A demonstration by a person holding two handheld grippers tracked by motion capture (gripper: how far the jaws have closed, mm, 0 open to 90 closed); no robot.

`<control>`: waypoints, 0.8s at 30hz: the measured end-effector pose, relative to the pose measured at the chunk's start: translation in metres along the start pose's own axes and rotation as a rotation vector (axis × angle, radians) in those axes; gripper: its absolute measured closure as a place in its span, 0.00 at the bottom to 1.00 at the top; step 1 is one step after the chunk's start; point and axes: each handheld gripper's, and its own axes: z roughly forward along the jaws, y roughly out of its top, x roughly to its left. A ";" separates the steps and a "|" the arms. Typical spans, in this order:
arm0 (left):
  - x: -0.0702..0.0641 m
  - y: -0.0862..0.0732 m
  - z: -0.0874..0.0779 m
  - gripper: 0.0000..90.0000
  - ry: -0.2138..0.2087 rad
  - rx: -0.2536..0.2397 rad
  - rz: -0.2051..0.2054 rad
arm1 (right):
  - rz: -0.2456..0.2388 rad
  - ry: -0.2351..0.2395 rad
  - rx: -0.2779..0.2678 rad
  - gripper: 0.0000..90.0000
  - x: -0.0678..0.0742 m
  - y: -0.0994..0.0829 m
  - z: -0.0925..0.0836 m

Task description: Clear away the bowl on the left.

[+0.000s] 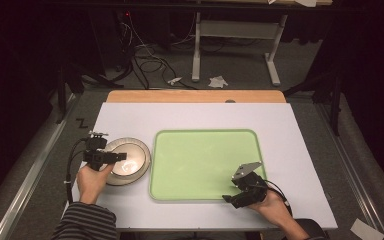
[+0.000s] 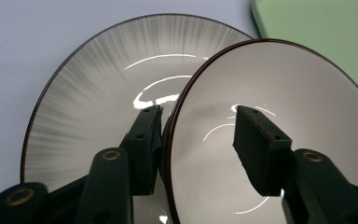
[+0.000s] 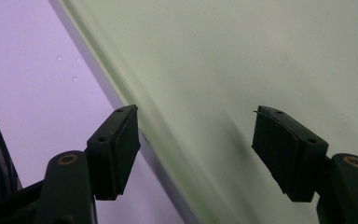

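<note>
The person's two hands sit nearest the camera at the bottom of the high view, each holding a claw. Beyond them spreads the white table (image 1: 200, 112), and on it a green tray (image 1: 205, 162) fills the middle. At about nine o'clock from the tray lies a streaked grey plate (image 1: 141, 150), just beside the tray's left edge. A smaller bowl (image 2: 307, 93) rests on that plate. The left claw (image 2: 196, 135) straddles the bowl's rim, one jaw outside against the wall, the other inside and apart from it, half-wide. The right claw (image 3: 196, 140) hangs at five o'clock over the tray's near edge, jaws wide with nothing between them.
</note>
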 end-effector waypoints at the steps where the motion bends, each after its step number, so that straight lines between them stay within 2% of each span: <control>1: 0.000 0.000 0.000 0.60 0.000 0.000 0.000 | 0.000 0.000 0.000 0.37 0.000 0.000 0.000; 3: 0.000 0.000 0.001 0.63 0.013 0.022 0.005 | 0.002 -0.002 0.003 0.37 0.000 0.000 0.000; 6: 0.002 0.000 0.003 0.66 0.014 0.029 -0.005 | 0.000 -0.001 0.003 0.37 0.001 0.000 0.000; 24: 0.010 0.000 0.004 0.82 -0.018 0.053 -0.063 | -0.006 0.002 0.007 0.37 0.001 0.000 0.000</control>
